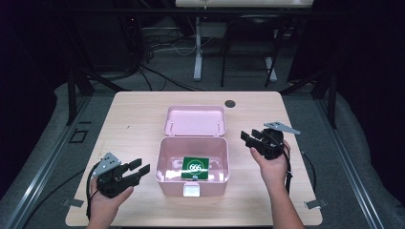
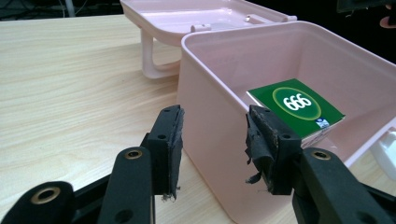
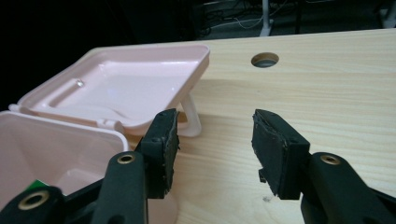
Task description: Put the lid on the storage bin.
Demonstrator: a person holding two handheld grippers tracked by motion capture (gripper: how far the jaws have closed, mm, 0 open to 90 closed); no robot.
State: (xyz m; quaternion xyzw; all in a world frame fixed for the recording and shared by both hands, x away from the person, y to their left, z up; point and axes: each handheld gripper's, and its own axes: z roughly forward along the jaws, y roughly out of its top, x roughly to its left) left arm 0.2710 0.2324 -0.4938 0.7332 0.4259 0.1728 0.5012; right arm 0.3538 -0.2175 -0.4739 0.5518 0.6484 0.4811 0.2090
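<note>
A pink plastic box [image 1: 165, 164] stands open in the middle of the wooden table, its lid [image 1: 195, 120] folded back flat behind it. Inside lies a green packet [image 1: 196, 168] marked 666, also visible in the left gripper view as the green packet [image 2: 295, 106]. My left gripper [image 1: 139, 171] is open, held just left of the box's front corner with nothing between its jaws. My right gripper [image 1: 250, 137] is open too, hovering right of the box near the lid [image 3: 116, 88]. The box wall [image 2: 205, 121] is close ahead of the left gripper [image 2: 214, 140].
A round cable hole [image 1: 230, 103] sits in the table behind the lid, seen as the hole [image 3: 265, 59] from the right gripper [image 3: 215, 140]. A white latch [image 1: 192, 190] is on the box's front. Bare wood [image 1: 129, 124] lies left and right of the box.
</note>
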